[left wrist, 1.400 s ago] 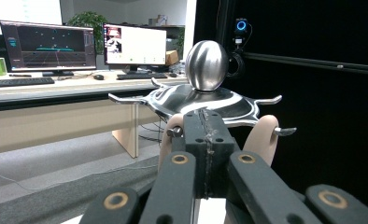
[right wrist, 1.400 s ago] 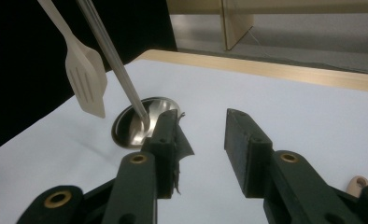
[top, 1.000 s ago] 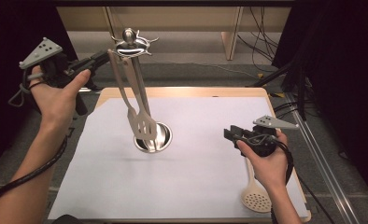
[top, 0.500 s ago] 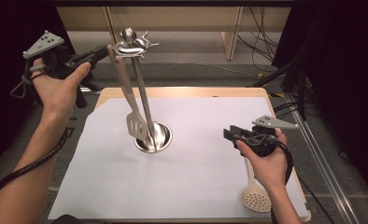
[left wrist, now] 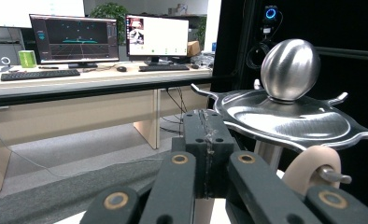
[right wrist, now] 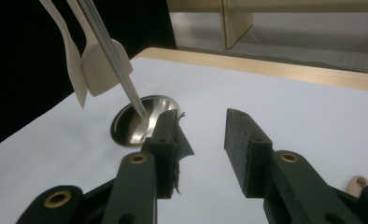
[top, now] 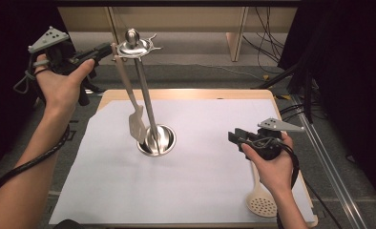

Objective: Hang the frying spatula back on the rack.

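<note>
The spatula (top: 136,123) hangs from a hook on the steel rack (top: 141,90), blade dangling just above the rack's round base (top: 158,140), beside the pole. The left gripper (top: 106,50) is up by the rack's top disc, just beside the spatula's handle, jaws pressed together with nothing between them. The left gripper view gets you the close-up: the handle's looped end (left wrist: 313,167) on its hook under the disc (left wrist: 285,119) and the egg-shaped knob (left wrist: 290,69). The right gripper view shows two pale blades (right wrist: 86,56) hanging by the pole. The right gripper (top: 237,138) hovers low over the white paper (top: 200,181), jaws apart and empty. A skimmer (top: 261,204) lies on the paper under that hand.
</note>
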`<move>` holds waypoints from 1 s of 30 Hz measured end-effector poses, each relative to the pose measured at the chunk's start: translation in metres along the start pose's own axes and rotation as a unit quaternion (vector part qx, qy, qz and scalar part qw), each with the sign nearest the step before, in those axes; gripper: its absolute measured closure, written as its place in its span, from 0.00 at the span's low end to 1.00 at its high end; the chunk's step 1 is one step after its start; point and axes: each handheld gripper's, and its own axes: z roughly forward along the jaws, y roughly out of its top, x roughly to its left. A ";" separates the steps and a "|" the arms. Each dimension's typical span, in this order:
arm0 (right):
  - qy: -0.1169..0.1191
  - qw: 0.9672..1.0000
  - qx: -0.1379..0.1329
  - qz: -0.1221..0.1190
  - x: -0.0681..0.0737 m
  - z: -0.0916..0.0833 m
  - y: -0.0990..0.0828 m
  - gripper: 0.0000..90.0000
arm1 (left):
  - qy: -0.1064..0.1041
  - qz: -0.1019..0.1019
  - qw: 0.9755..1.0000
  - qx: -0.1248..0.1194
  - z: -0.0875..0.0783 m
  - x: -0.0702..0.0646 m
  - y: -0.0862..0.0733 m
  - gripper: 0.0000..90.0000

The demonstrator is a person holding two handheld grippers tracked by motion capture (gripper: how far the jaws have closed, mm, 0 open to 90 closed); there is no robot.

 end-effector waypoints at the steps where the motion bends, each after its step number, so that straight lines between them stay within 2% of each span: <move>1: 0.002 1.000 0.000 0.014 0.002 0.001 0.000 0.73 | 0.000 0.000 1.000 0.001 0.001 0.000 0.000 0.99; 2: 0.001 1.000 -0.002 0.005 0.001 0.001 -0.001 0.73 | 0.000 0.001 1.000 0.002 0.001 0.001 0.001 0.99; 8: -0.002 1.000 -0.001 -0.004 -0.001 0.000 0.000 0.73 | 0.000 0.004 1.000 0.006 0.005 0.003 0.002 0.99; 9: 0.002 1.000 0.000 0.002 -0.001 0.001 0.000 0.73 | 0.000 0.005 1.000 0.006 0.006 0.003 0.002 0.99; 22: 0.005 1.000 0.000 0.003 0.000 0.001 -0.001 0.73 | 0.002 0.007 1.000 0.009 0.012 0.005 0.004 0.99; 26: -0.001 1.000 0.000 0.002 0.000 0.001 -0.001 0.73 | 0.001 0.009 1.000 0.010 0.013 0.006 0.004 0.99; 29: 0.000 1.000 0.002 0.007 0.000 0.000 -0.001 0.73 | 0.002 0.009 1.000 0.001 0.012 0.005 0.002 0.99; 30: -0.001 1.000 0.001 0.000 -0.001 0.000 0.000 0.72 | 0.005 0.011 1.000 -0.003 0.010 0.005 0.001 0.99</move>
